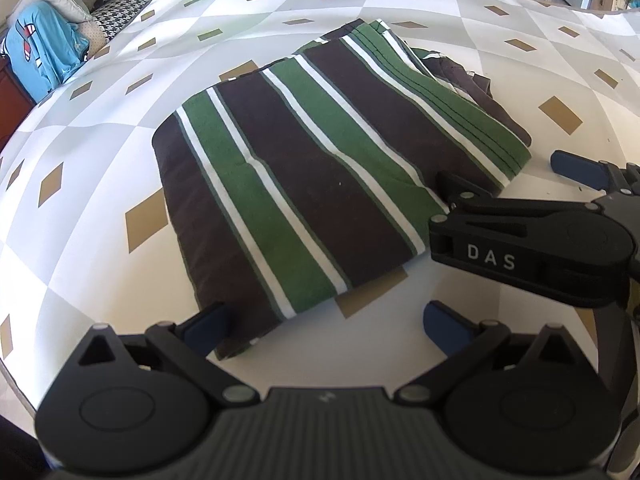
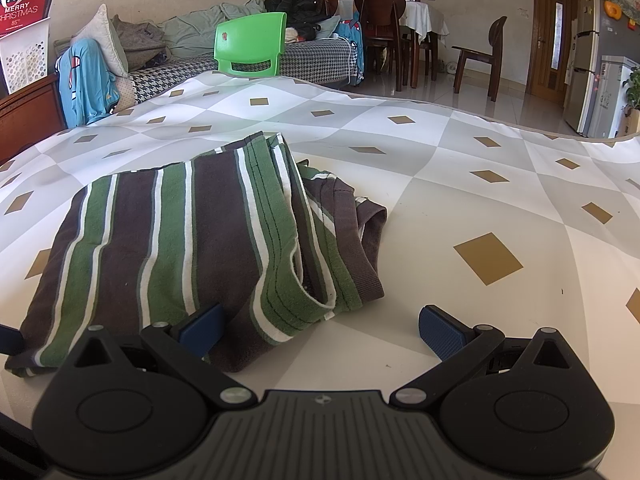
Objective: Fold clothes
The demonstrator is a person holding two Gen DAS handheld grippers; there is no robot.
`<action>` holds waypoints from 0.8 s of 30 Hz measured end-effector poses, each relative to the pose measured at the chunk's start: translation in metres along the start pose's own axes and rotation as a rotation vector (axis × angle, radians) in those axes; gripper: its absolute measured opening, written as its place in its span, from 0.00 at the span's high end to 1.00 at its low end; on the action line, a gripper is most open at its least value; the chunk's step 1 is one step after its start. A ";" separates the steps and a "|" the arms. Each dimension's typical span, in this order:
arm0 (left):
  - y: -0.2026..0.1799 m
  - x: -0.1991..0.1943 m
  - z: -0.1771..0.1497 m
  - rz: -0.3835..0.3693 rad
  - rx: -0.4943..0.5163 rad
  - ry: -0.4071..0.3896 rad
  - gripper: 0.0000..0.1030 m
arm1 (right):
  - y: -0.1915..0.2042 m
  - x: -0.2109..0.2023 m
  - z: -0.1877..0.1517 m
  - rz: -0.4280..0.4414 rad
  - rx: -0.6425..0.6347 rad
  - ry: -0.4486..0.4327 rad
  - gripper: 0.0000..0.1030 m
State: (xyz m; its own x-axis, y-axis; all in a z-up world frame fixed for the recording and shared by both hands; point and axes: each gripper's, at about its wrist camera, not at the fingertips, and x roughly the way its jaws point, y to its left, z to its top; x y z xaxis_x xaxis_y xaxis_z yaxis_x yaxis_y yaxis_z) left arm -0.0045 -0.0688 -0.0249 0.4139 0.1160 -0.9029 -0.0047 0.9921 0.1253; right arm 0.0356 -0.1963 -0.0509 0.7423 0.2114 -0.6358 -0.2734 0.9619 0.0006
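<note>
A green plastic chair (image 2: 250,46) stands at the far edge of the bench, and behind it a sofa (image 2: 312,62) with a houndstooth cover carries cushions, grey and pale green clothes and a dark jacket. A light blue garment (image 2: 86,80) hangs over the sofa's near end. Further back are a dining table with a white cloth (image 2: 420,16), dark wooden chairs, a brown door (image 2: 554,36) and a fridge at the right edge. Nothing lies between the claws and the garment.

The bench (image 2: 460,200) is covered in a cloth of white and grey diamonds with small tan lozenges; the floor beyond is glossy tile.

The striped shirt (image 1: 304,172) lies folded into a thick rectangle near the middle of the bench, brown and green bands edged in white. Its ribbed brown collar and a loose hem spill out on the right side.

The left claw (image 1: 326,326) is spread wide, its left finger touching the shirt's near corner. The right claw (image 2: 320,326) is also spread wide, its left finger against the shirt's near edge, its right finger over bare cloth.
</note>
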 end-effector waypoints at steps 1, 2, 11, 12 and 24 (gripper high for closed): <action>0.000 0.000 0.000 -0.001 0.000 0.000 0.00 | 0.000 0.000 0.000 0.000 0.000 0.000 0.00; 0.000 0.000 0.000 -0.001 -0.001 0.003 0.00 | 0.000 0.000 0.000 0.000 0.000 0.000 0.00; 0.001 -0.001 -0.002 -0.008 0.001 0.014 0.00 | 0.000 0.000 0.000 0.000 0.000 0.000 0.00; 0.001 -0.001 -0.002 -0.009 0.002 0.015 0.00 | 0.000 0.000 0.000 0.000 0.000 0.000 0.00; 0.005 -0.001 -0.003 -0.035 0.006 0.007 0.00 | 0.000 0.000 0.000 0.000 0.000 0.000 0.00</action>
State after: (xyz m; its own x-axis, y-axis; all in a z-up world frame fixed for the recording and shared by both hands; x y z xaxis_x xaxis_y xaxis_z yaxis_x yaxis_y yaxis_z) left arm -0.0074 -0.0635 -0.0247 0.4074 0.0818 -0.9096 0.0154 0.9952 0.0964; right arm 0.0354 -0.1963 -0.0510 0.7424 0.2113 -0.6358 -0.2734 0.9619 0.0005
